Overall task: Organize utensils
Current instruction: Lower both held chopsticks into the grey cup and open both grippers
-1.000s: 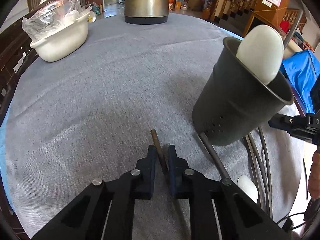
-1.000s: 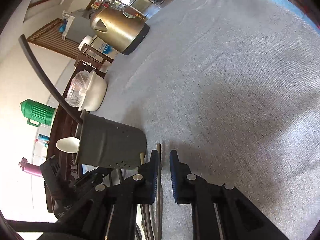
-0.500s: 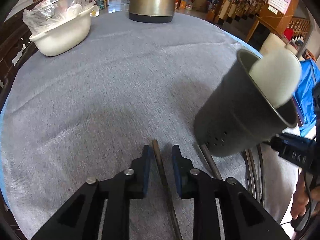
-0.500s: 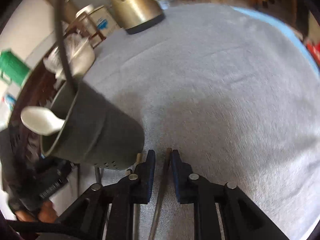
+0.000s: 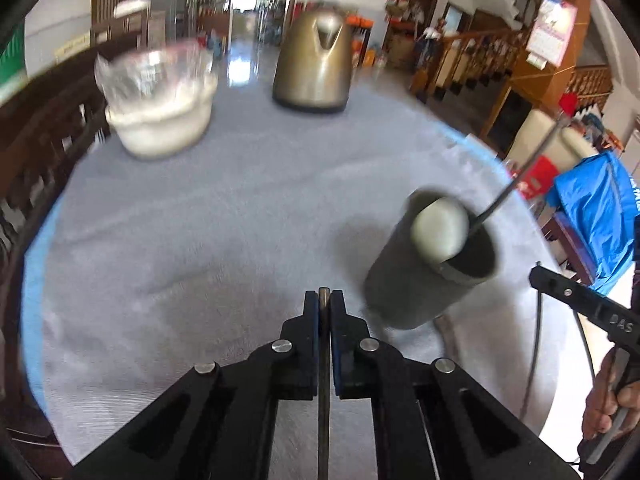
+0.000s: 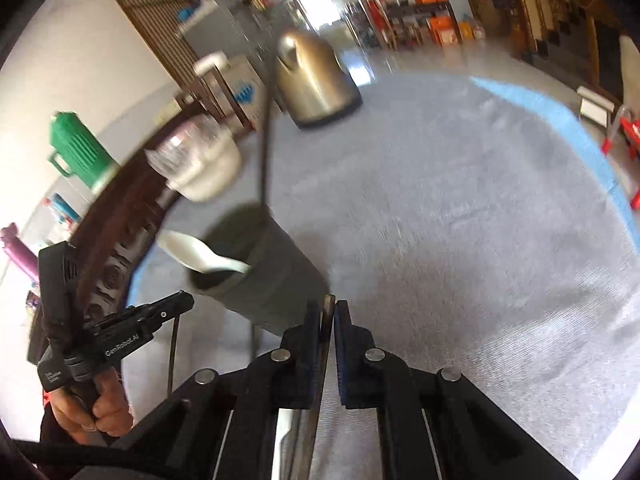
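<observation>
A dark perforated holder (image 5: pixel 424 280) stands on the grey tablecloth (image 5: pixel 200 240), with a white spoon (image 5: pixel 440 228) and a long thin handle (image 5: pixel 516 184) inside it. My left gripper (image 5: pixel 324 300) is raised left of the holder, its jaws closing tight on a thin dark chopstick (image 5: pixel 323 400). My right gripper (image 6: pixel 329 308) is lifted beside the holder (image 6: pixel 264 276), its jaws likewise closing on a thin dark chopstick (image 6: pixel 326 320). Each gripper shows in the other's view: the right gripper (image 5: pixel 580 304) and the left gripper (image 6: pixel 160 312), each held by a hand.
A bronze kettle (image 5: pixel 316 68) and a white bowl holding a plastic bag (image 5: pixel 160 120) stand at the table's far side. Several thin dark utensils (image 5: pixel 532 360) lie near the holder's base. A green flask (image 6: pixel 80 152) stands beyond the table's dark wooden edge.
Both grippers closed onto the chopsticks lying between their jaws and rose off the cloth with them. The holder now looks smaller and farther below.
</observation>
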The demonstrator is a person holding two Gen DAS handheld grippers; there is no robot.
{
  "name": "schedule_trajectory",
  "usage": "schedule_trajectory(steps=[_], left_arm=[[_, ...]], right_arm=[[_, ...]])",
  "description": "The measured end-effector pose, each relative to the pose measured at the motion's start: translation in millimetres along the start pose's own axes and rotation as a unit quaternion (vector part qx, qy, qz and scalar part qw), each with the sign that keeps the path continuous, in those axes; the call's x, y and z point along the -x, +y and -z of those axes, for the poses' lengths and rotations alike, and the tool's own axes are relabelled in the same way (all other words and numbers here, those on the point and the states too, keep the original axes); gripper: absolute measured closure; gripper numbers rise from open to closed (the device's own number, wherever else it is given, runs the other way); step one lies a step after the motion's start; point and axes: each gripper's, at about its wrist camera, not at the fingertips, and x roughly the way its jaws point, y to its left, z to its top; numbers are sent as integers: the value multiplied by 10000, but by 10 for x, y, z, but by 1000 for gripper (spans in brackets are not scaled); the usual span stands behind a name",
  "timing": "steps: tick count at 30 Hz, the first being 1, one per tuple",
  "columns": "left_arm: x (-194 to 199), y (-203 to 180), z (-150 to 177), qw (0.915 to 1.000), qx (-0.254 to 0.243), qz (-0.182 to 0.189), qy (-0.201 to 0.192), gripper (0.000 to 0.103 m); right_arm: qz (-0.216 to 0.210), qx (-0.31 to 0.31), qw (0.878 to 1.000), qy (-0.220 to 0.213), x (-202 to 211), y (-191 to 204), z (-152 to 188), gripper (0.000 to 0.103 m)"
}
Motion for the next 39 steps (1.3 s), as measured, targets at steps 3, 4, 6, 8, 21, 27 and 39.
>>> schedule_trajectory(steps=[3, 4, 6, 8, 21, 27, 39], left_arm=[[382, -113, -31, 9992, -126, 62, -371, 98], [497, -156, -47, 9987, -155, 91, -481, 98], [749, -228, -50, 9970, -216, 159, -720, 98], [880, -301, -82, 9956, -260, 203, -880, 98], [1538, -531, -422, 9858, -182, 408, -1622, 98], [1672, -608, -662, 9818, -225, 438, -1833, 98], [1802, -686, -991, 9663, 39, 310, -2554, 98]], right_arm=[[-18, 160, 9989, -429, 294, 129, -13, 97], [-17, 199, 9984, -525, 404, 180, 24, 97], [-25, 295, 9962, -824, 588, 276, 31, 97], [-42, 364, 9937, -1058, 788, 355, 20, 97], [-320, 539, 9673, -2456, 1455, 841, -275, 97], [-295, 627, 9582, -2775, 1648, 993, -469, 97], [-43, 681, 9347, -3489, 1834, 1235, -779, 97]])
